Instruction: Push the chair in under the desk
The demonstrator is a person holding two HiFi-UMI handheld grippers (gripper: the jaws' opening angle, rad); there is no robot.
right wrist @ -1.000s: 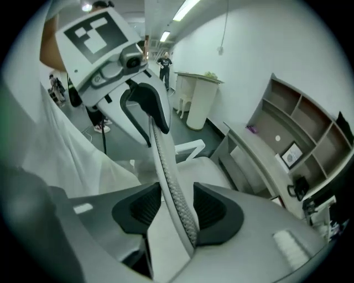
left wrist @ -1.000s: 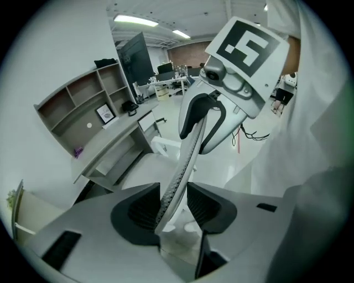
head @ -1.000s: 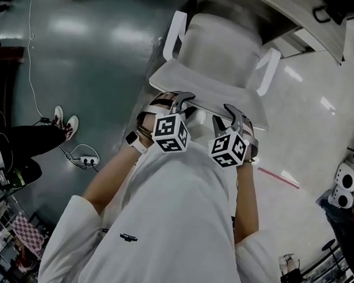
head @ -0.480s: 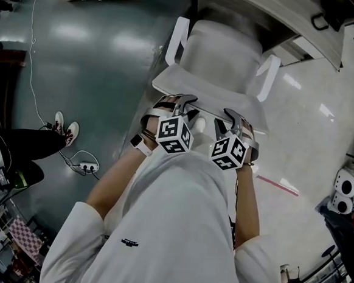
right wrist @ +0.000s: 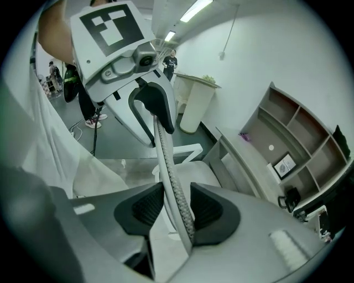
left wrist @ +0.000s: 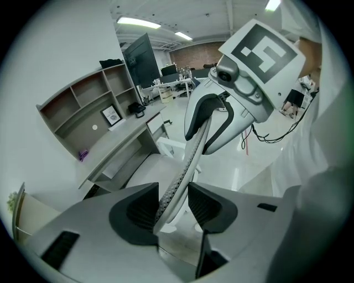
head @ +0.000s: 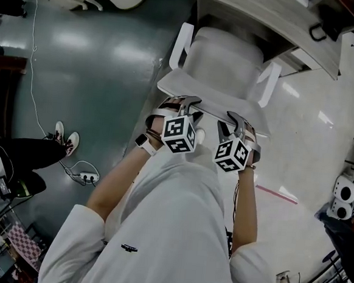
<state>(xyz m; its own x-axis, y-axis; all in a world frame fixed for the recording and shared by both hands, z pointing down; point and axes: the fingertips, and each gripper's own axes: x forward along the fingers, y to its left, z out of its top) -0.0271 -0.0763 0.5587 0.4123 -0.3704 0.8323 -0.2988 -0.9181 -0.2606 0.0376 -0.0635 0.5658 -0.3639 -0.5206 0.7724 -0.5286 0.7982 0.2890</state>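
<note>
- The chair [head: 223,59] stands at 12 o'clock from the person. The far end of its seat meets the edge of the desk [head: 266,20], which runs slantwise across the top of the head view.
- The white left armrest [head: 181,43] sits at 11 o'clock and the right armrest [head: 268,83] at 1 o'clock, both near the desk's edge.
- Open dark floor [head: 97,70] spreads from 9 to 10 o'clock, and pale glossy floor [head: 312,130] lies at 3 o'clock.
- At 8 o'clock another person's shoes [head: 64,136] and a power strip [head: 87,176] with its cable lie well apart from the chair.
- The left tongs [head: 183,102] stand partway closed, gripping the top rim of the backrest [left wrist: 191,157], with the meshed edge running between the pads.
- The right tongs [head: 237,118] clamp the same rim just beside them, toward 1 o'clock, at about the same width, one pad on each face of the rim.
</note>
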